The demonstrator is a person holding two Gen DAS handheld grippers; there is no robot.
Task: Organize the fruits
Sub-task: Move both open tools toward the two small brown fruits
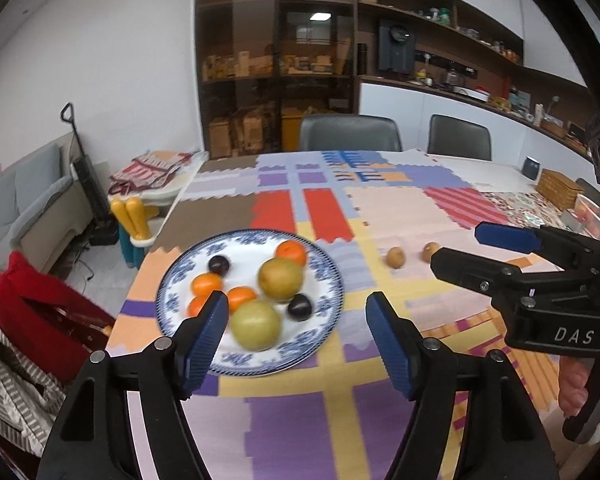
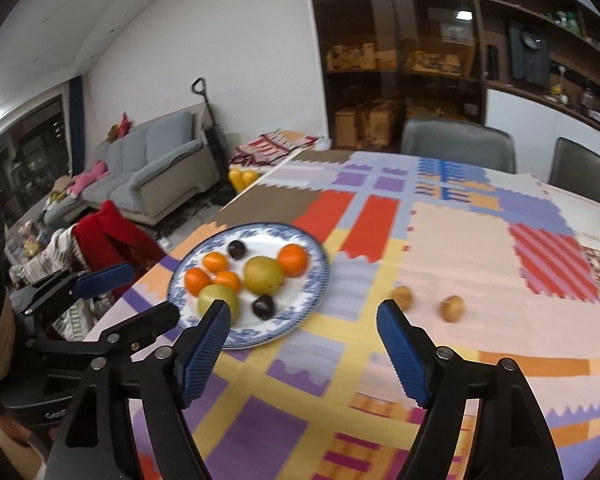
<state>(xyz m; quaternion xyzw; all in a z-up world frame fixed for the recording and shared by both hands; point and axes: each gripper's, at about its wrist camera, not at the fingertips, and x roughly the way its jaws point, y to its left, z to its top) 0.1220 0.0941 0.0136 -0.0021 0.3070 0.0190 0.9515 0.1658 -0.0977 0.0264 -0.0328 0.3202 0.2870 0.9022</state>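
I am looking at a task that seems mostly done: the round white porcelain plate with the blue floral rim (image 1: 324,276), sitting near the left edge of the patchwork-cloth table (image 1: 400,208), is already carrying two yellow-green pears (image 1: 281,279), four oranges or tangerines (image 1: 291,253) and two dark purple plums (image 1: 219,265). What I am judging as left are the two small brown kiwi-like fruits (image 2: 403,297) lying loose on the cloth toward the middle of the table, well apart from the plate and near each other. I am holding both tools above the near edge with nothing in them: the left gripper (image 1: 296,334) is standing with its blue pads wide apart over the plate's near rim, and the right gripper (image 2: 302,346) is likewise spread, framing bare cloth between the plate and the loose pair. Motion blur is softening everything, so I am not telling whether the small brown fruits are kiwis or something else, nor counting the oranges with full confidence where the left pad is covering one. The table's right edge is running out of view, so more fruit could be lying there unseen.
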